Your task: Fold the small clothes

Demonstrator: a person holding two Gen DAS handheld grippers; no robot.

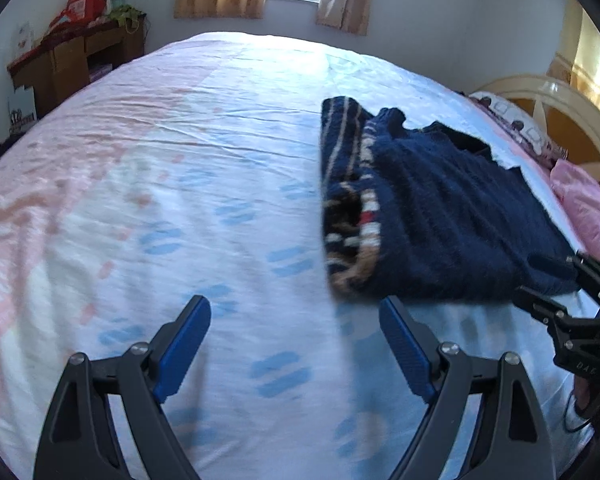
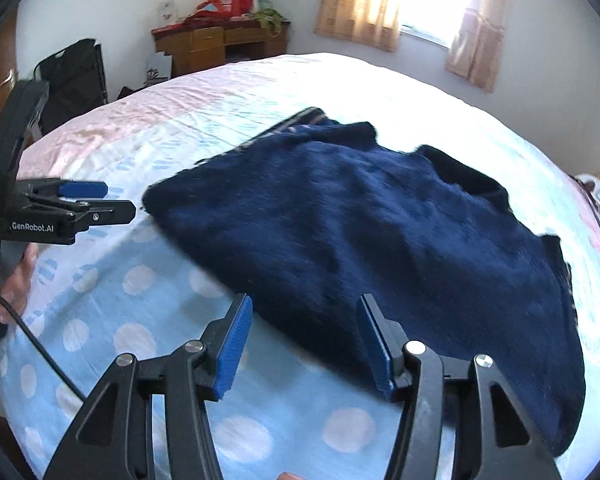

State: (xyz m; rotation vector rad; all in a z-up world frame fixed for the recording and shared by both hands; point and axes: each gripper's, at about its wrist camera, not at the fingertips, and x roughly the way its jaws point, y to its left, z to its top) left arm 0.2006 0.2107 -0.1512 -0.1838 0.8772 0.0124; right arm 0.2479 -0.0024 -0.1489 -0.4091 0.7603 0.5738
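With the navy sweater taken as the landmark, the left gripper is found to its left, held over the bare bedsheet with its jaws wide apart and nothing between them. In the right wrist view the same gripper is seen side-on just beside the sweater's near-left corner; from that angle the gap between its jaws cannot be judged.

The sweater itself is laid on the bed, toward the headboard side. One fold appears to have been made already: a striped panel in white, tan and red is exposed along the left edge, with the plain navy body lying over it. The outline is still broad and uneven, and a dark part, perhaps a sleeve or the collar, is left sticking out at the far-right edge, so the job is judged to be partly done; at least one more fold and some squaring-up seem to be left.

The right gripper is held at the sweater's near hem, jaws apart, with no cloth clamped.
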